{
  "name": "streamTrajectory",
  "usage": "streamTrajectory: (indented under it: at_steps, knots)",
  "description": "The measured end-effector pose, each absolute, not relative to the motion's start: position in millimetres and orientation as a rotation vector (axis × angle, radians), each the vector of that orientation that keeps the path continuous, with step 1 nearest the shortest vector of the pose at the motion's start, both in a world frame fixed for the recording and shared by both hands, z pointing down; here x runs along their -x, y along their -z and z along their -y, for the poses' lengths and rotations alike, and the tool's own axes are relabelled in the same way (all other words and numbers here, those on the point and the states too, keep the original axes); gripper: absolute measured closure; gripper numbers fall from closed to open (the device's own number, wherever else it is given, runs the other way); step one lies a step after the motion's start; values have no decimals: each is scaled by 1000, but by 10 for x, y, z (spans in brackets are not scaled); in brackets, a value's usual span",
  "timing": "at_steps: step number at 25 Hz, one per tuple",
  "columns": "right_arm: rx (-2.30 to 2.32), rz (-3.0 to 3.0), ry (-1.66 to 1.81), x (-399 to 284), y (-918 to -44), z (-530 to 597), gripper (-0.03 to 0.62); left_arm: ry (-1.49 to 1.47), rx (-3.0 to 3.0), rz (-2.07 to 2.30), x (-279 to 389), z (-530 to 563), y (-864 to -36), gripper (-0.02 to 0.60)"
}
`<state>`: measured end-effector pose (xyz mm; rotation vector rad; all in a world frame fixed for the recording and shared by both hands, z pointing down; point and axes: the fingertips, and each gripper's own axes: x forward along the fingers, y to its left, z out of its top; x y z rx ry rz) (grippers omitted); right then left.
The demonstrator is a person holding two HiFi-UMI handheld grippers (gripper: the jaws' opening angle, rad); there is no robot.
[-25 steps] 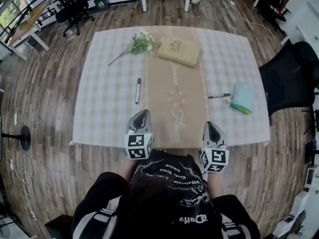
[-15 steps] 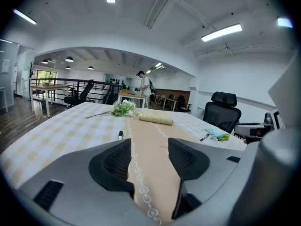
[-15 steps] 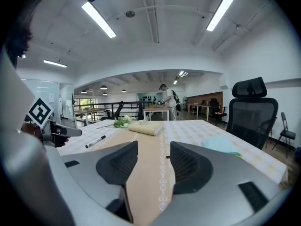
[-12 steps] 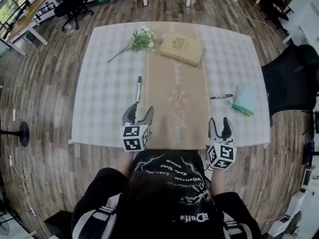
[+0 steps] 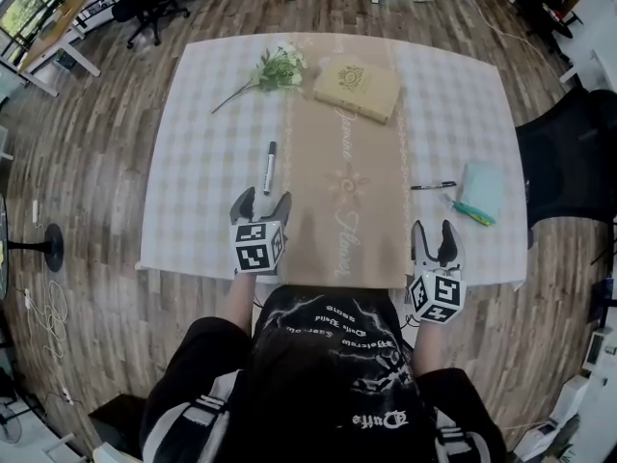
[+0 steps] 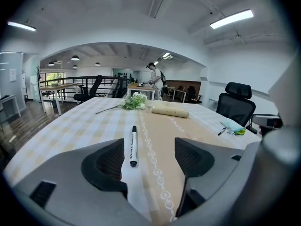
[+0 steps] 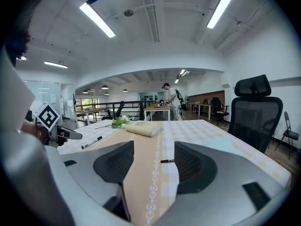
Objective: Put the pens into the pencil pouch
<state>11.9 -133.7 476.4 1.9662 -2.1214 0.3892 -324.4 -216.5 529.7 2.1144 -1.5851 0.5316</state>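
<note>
A white marker pen point(image 5: 269, 167) with a black cap lies on the checked tablecloth, just beyond my left gripper point(image 5: 262, 203). In the left gripper view the marker point(image 6: 133, 146) lies ahead of the left gripper point(image 6: 149, 159), close to its left-hand jaw. A thin black pen point(image 5: 433, 185) rests beside the pale blue pencil pouch point(image 5: 479, 189) at the table's right. My right gripper point(image 5: 433, 234) hovers at the near edge, short of that pen point(image 7: 167, 161). Both grippers' jaws have just been opening and stand open with nothing between them.
A tan book point(image 5: 357, 89) and a sprig of white flowers point(image 5: 275, 68) lie at the far side. A beige runner point(image 5: 337, 162) crosses the table's middle. A black office chair point(image 5: 569, 162) stands to the right of the table.
Both grippers went from shut to open. The left one moved forward over the table's near edge toward the marker. The right one shifted a little to the right along that edge.
</note>
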Motion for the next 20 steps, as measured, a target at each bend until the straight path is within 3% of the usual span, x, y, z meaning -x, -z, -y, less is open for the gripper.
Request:
streamTrajectory:
  at_steps: [20]
  knots:
    - [-2077, 2020, -424, -604, -4792, 1109, 372, -782, -1903, 1529, 3430, 2717, -5978, 244]
